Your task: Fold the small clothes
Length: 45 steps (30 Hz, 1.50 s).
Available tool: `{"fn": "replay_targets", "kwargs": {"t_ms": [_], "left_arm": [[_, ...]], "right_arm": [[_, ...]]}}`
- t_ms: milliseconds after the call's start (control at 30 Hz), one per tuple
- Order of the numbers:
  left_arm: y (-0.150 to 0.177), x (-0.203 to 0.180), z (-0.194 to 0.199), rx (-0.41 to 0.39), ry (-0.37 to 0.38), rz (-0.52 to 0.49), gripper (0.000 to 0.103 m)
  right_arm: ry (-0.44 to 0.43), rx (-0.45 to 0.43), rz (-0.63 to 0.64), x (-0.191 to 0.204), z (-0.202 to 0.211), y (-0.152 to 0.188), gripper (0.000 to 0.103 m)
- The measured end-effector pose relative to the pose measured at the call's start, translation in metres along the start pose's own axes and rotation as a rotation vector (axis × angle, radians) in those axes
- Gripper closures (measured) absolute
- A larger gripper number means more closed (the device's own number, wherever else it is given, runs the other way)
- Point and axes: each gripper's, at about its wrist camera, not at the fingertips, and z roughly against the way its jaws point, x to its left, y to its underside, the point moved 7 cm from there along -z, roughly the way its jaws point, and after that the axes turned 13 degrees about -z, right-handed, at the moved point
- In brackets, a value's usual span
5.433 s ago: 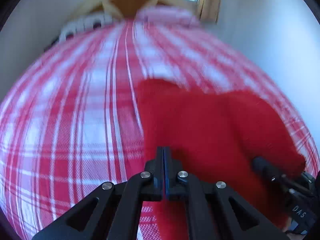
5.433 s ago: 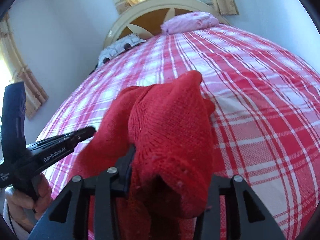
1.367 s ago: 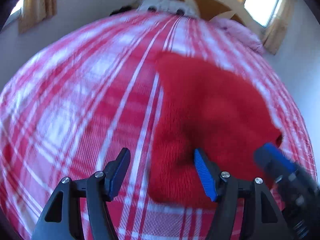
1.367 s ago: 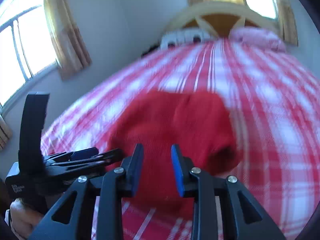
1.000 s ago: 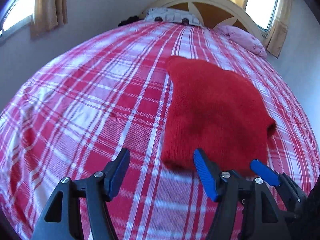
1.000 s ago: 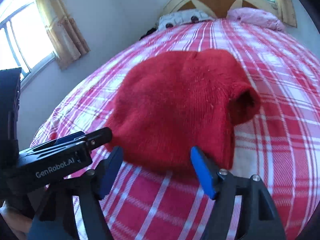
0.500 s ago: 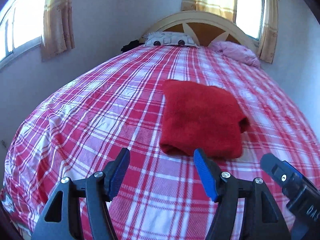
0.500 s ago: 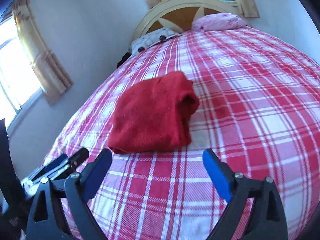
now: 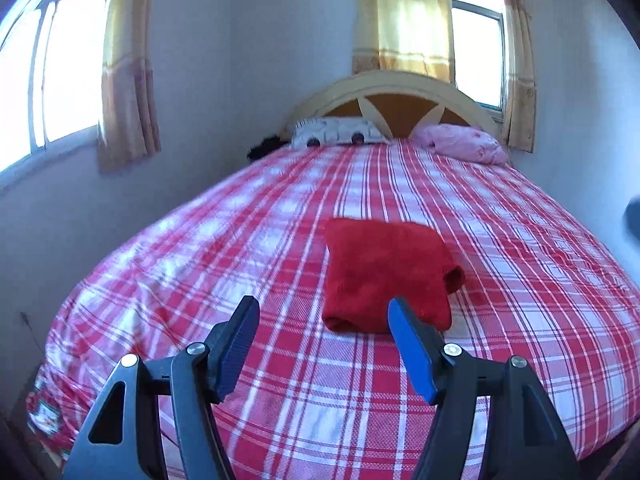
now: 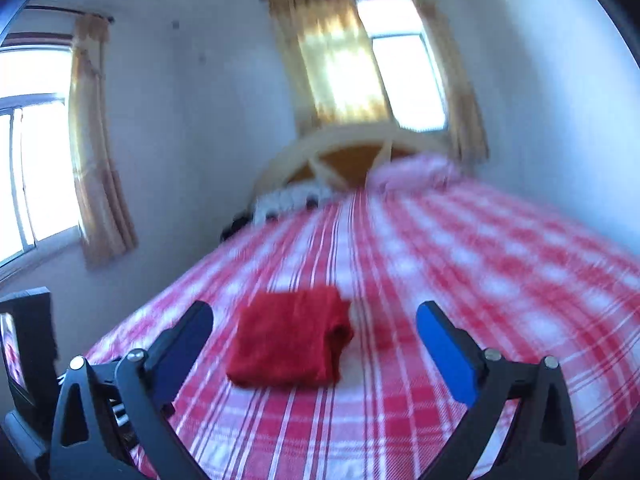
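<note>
A red knitted garment point(image 9: 384, 276) lies folded into a compact rectangle on the red and white checked bed point(image 9: 280, 216). The left gripper point(image 9: 324, 316) hovers open on the near side of it, well clear, with nothing between its blue pads. In the right wrist view the same red garment point(image 10: 290, 340) sits on the bed ahead of the right gripper point(image 10: 316, 314). That gripper's jaws are opening wide and are empty. The left gripper's body shows at the left edge of the right wrist view.
A cream arched headboard point(image 9: 392, 92) stands at the far end, with a white patterned pillow point(image 9: 336, 134) and a pink pillow point(image 9: 460, 142) below it. Curtained windows point(image 9: 472, 48) flank the room. Walls close in on both sides of the bed.
Both grippers have let go of the red garment and pulled back and up from it. The right jaws have spread much wider. The garment now lies folded and still.
</note>
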Motion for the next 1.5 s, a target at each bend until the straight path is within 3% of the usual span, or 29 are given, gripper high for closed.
{"fn": "replay_targets", "kwargs": {"t_ms": [100, 233, 400, 567, 967, 1500], "left_arm": [[-0.006, -0.002, 0.017, -0.042, -0.028, -0.036, 0.034], [-0.01, 0.001, 0.031, -0.086, -0.025, -0.011, 0.025], [-0.01, 0.002, 0.037, -0.116, -0.082, -0.044, 0.023], [-0.006, 0.002, 0.033, -0.09, -0.043, -0.022, 0.023], [0.0, -0.001, 0.027, -0.06, -0.029, -0.031, 0.023], [0.005, -0.005, 0.019, -0.031, -0.007, -0.027, 0.023]], "right_arm": [[-0.026, -0.108, 0.02, 0.007, 0.024, -0.017, 0.0], [-0.028, -0.154, 0.039, 0.011, 0.029, -0.018, 0.0], [-0.01, -0.096, 0.013, 0.002, 0.014, -0.005, 0.0], [0.013, -0.054, -0.01, -0.005, 0.007, 0.007, 0.0], [0.035, 0.016, 0.013, -0.006, 0.003, 0.023, 0.0], [0.058, 0.048, 0.017, -0.011, -0.001, 0.027, 0.0]]}}
